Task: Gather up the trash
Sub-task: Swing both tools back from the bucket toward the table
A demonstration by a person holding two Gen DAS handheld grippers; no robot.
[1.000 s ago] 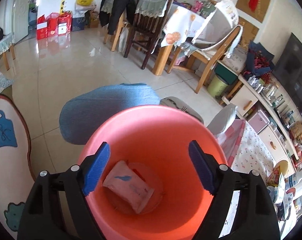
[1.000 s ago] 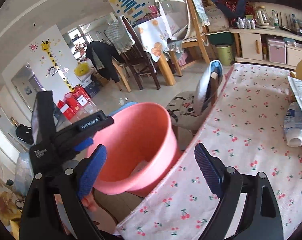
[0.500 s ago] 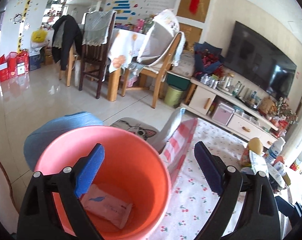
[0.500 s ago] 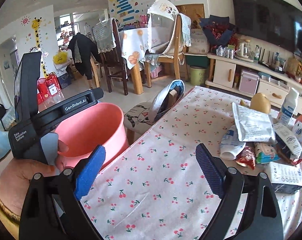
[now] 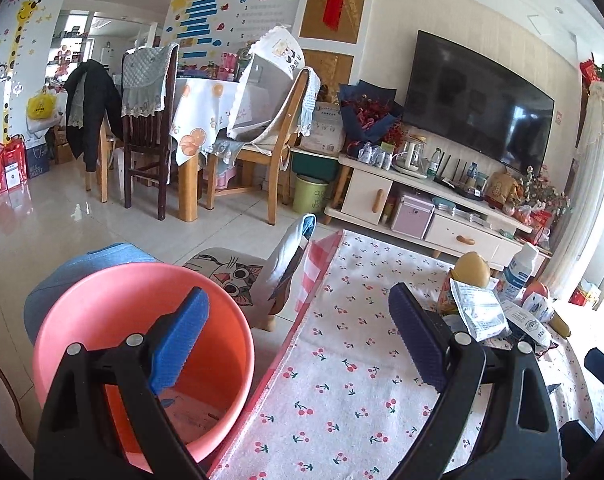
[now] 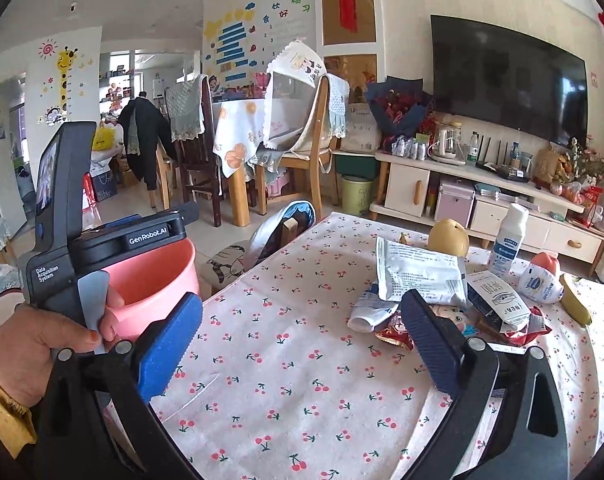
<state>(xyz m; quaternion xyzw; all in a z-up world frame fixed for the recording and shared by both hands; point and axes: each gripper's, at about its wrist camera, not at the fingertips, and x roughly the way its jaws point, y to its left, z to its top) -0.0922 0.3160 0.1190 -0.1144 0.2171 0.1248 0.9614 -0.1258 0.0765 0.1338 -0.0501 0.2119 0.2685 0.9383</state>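
White foil packet (image 6: 417, 272) tops the trash heap near the table's (image 6: 286, 360) far right edge; take it flat across its width. Right gripper (image 6: 302, 344) is opening, empty; left gripper (image 5: 298, 340) gapes empty. Pink bucket (image 5: 114, 312) waits off the left edge.

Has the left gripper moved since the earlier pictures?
Yes. The left gripper has swung from above the pink bucket toward the cherry-print tablecloth, jaws open and empty.

Tabletop (image 6: 286, 360) under cherry-print cloth, bare at centre frame. Heaped at right of frame: white pouch (image 6: 417, 276), squeezed tube (image 6: 367, 314), white bottle (image 6: 507, 240), carton (image 6: 497, 300), pear (image 6: 447, 236).
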